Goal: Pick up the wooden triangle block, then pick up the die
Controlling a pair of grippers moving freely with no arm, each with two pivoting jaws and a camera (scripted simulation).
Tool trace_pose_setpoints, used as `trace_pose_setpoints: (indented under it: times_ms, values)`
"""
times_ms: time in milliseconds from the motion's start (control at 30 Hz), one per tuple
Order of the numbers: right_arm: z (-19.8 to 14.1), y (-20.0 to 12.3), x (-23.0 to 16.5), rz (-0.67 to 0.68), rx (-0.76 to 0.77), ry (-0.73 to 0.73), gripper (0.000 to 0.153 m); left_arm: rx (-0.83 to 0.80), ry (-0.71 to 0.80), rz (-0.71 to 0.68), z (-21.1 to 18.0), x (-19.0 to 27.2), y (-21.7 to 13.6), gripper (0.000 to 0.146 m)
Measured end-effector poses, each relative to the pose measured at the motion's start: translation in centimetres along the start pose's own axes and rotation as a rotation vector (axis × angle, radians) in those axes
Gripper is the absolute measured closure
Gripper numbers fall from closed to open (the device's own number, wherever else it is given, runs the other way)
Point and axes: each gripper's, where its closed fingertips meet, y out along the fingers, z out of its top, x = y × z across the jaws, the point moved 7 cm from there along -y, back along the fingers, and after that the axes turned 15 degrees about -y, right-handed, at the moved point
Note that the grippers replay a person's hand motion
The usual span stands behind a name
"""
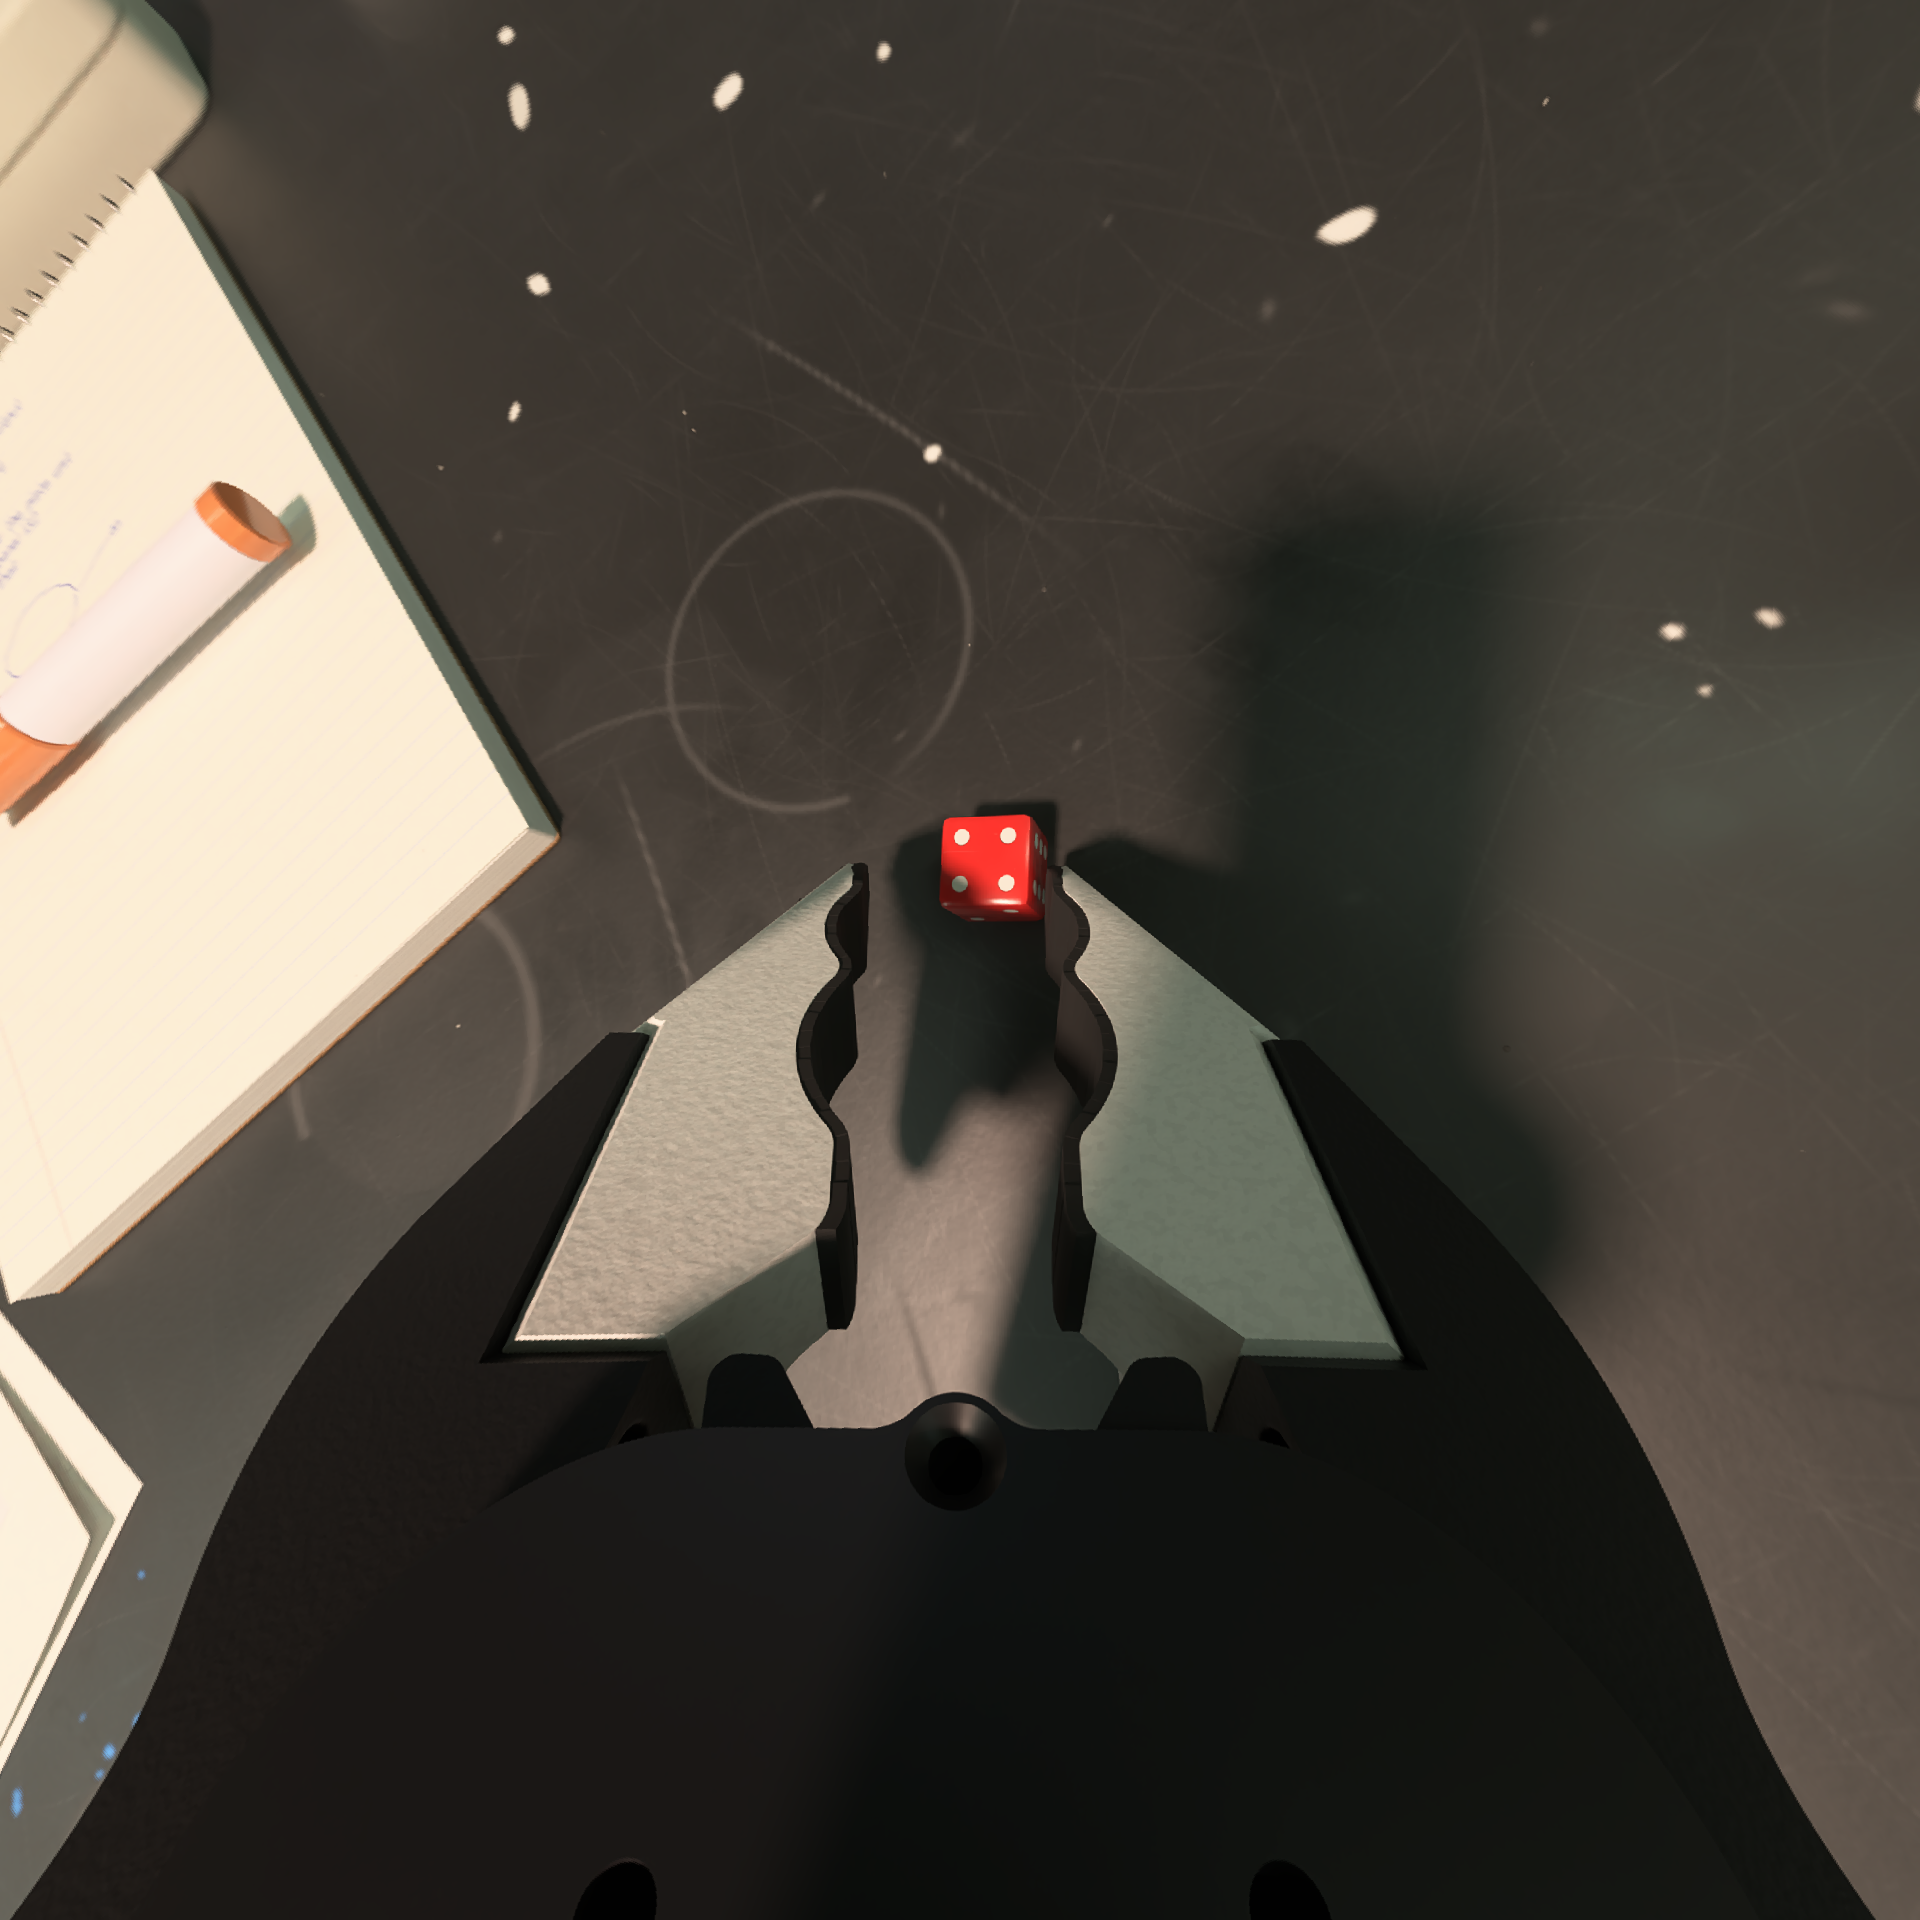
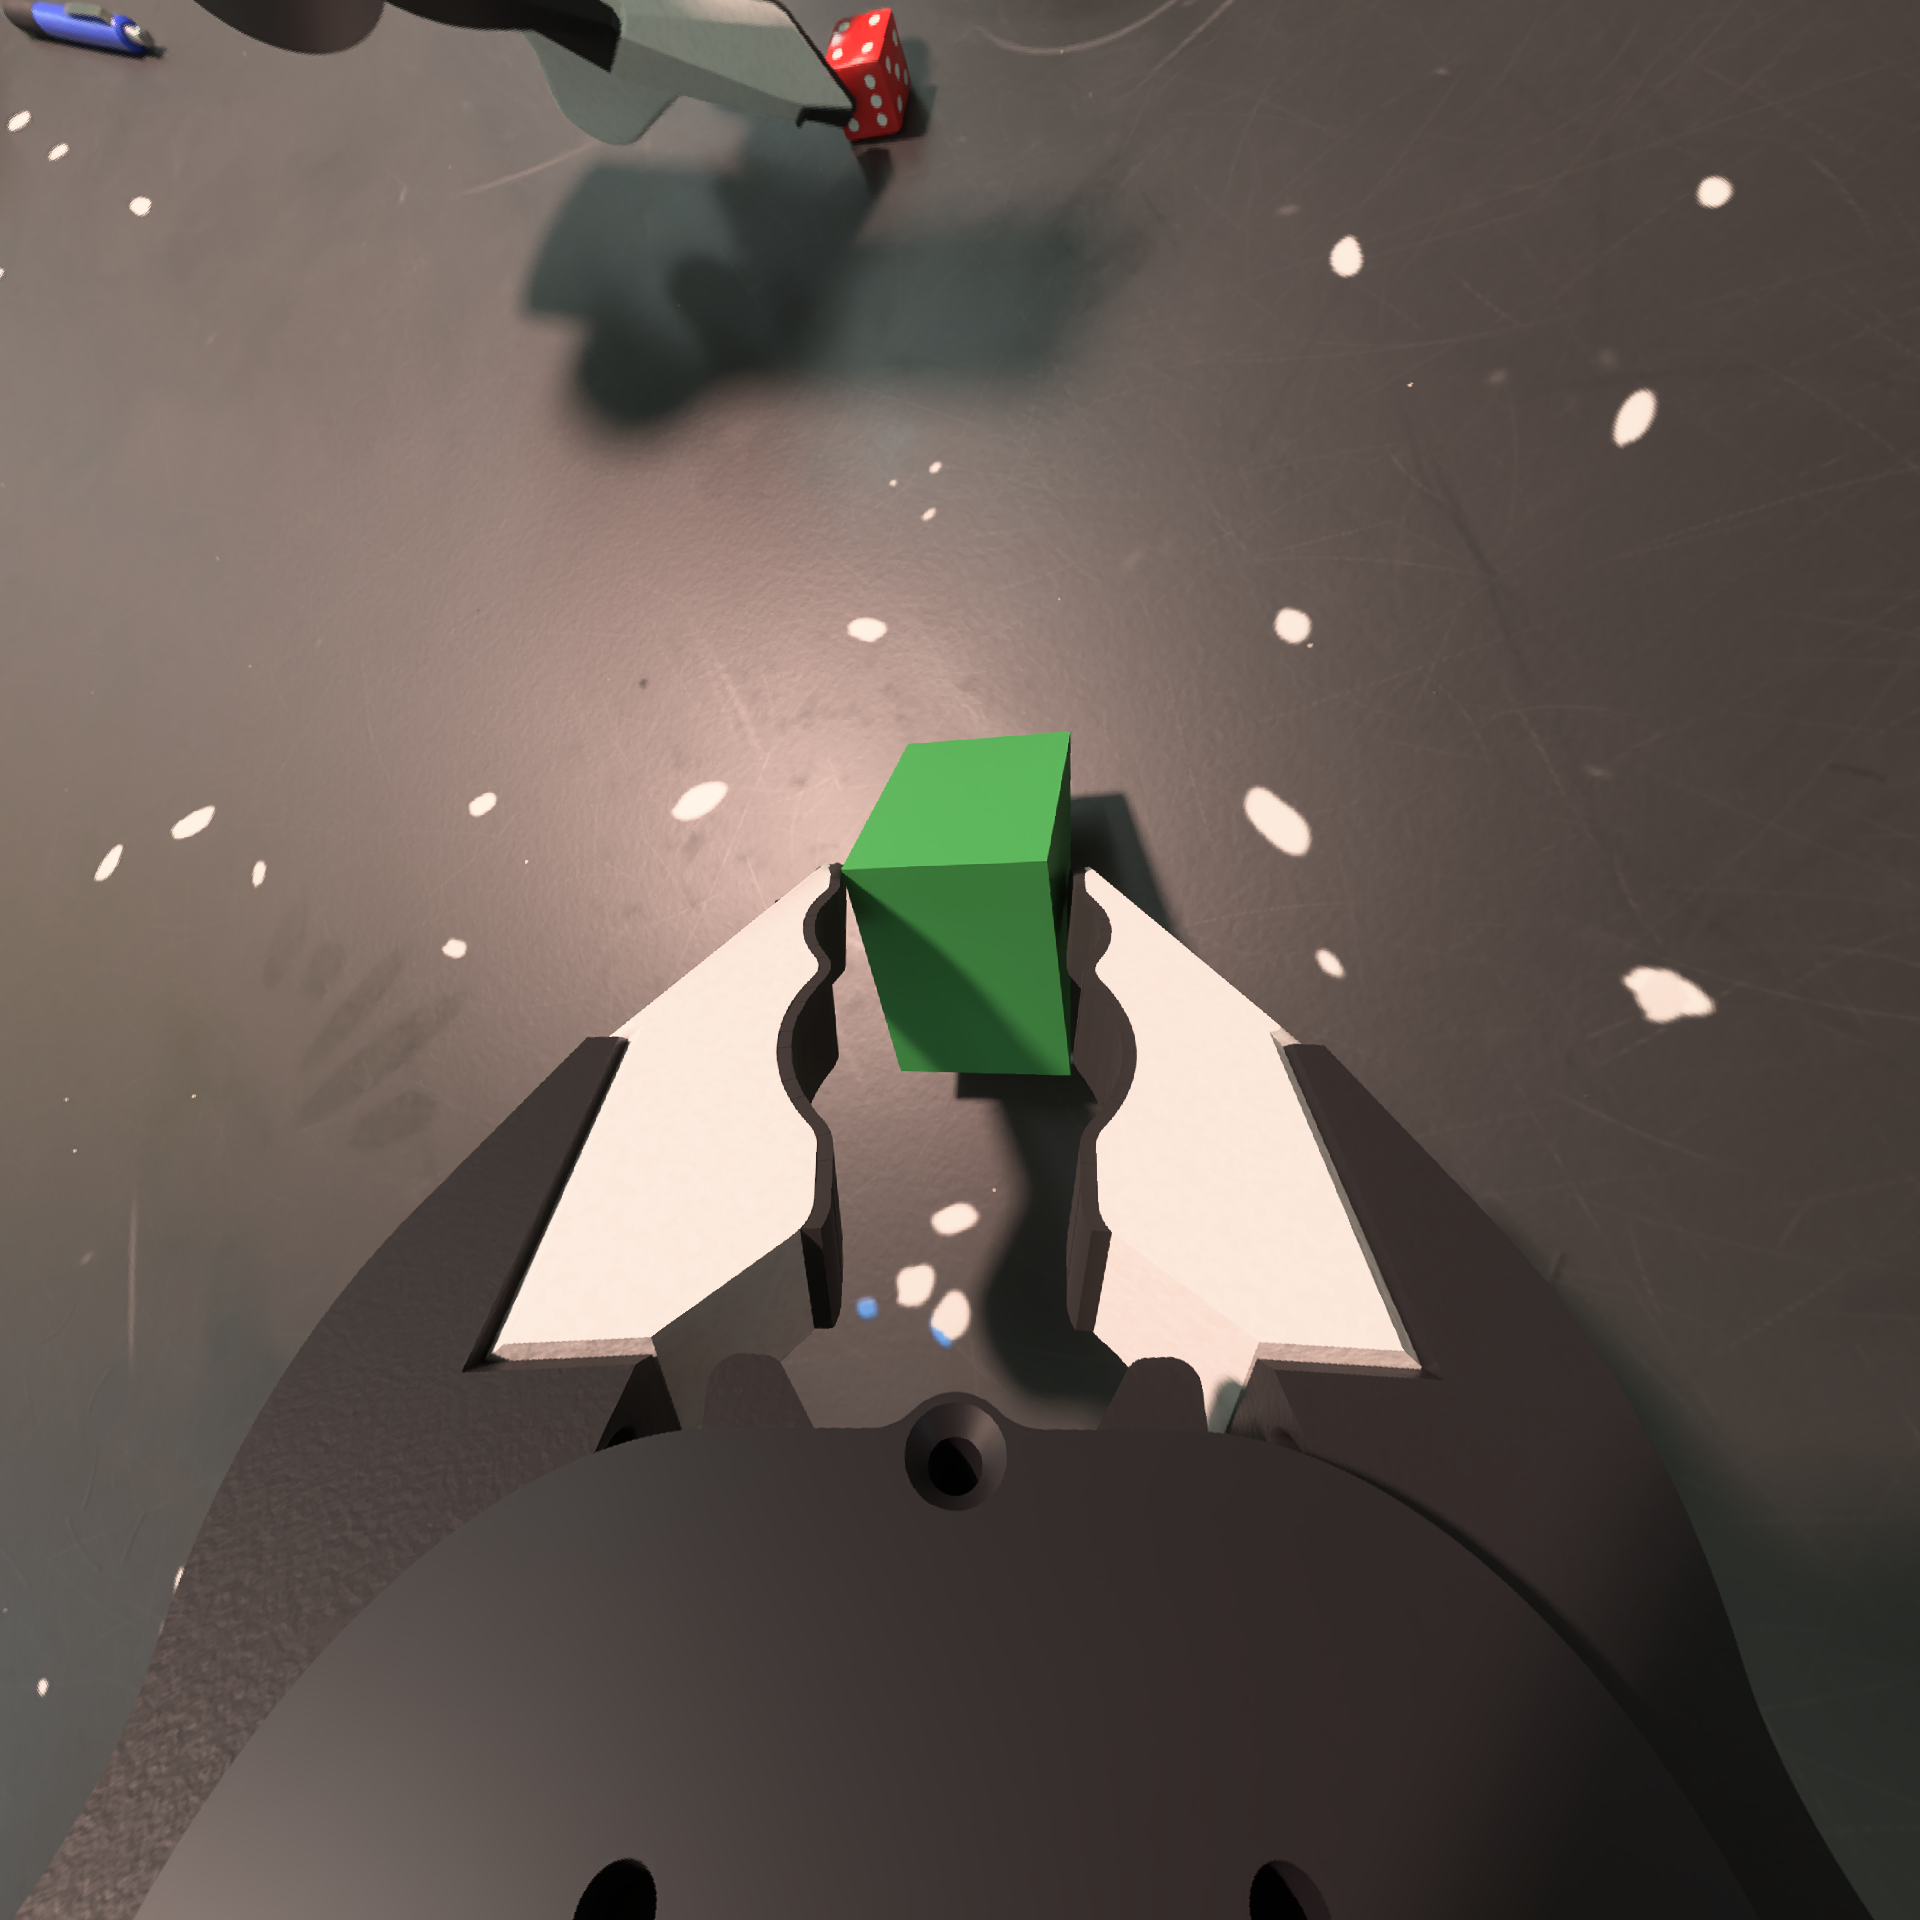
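The red die (image 1: 992, 868) with white pips sits at my left gripper's (image 1: 956, 878) tips. It touches the right finger, with a gap to the left finger, and the jaws stand apart. The die also shows in the right wrist view (image 2: 871, 73), at the tip of the left gripper (image 2: 717, 73) far off. My right gripper (image 2: 956, 878) is shut on the green triangle block (image 2: 971, 914), both fingers against its sides. The block's shadow on the dark table suggests it is held slightly above the surface.
An open spiral notebook (image 1: 239, 790) lies at the left with an orange-capped white marker (image 1: 135, 634) on it. A grey box (image 1: 83, 94) stands behind it and loose paper (image 1: 42, 1538) lies at lower left. A blue pen (image 2: 88, 26) lies far off.
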Motion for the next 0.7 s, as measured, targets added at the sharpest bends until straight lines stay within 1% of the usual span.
trace_pose_setpoints:
  times_ms: [100,267,400,533,700]
  values:
    - [-0.1,-0.3,0.0,-0.007,0.008,0.009,0.110,-0.024,-0.013,-0.021,-0.1,-0.1,0.7,0.112]
    - [-0.1,-0.5,-0.1,-0.017,0.011,0.015,0.110,-0.035,-0.029,-0.079,0.0,-0.1,1.0,0.126]
    - [0.0,-0.6,-0.2,-0.019,0.015,0.015,0.110,-0.022,-0.046,-0.097,-0.2,-0.1,0.9,0.126]
    - [0.1,-0.8,-0.5,-0.024,0.012,0.009,0.110,-0.005,-0.060,-0.115,-0.7,0.5,-0.3,0.126]
    - [-0.3,-1.1,-0.8,-0.027,0.002,0.010,0.110,-0.016,-0.057,-0.186,-1.9,2.6,-2.4,0.126]
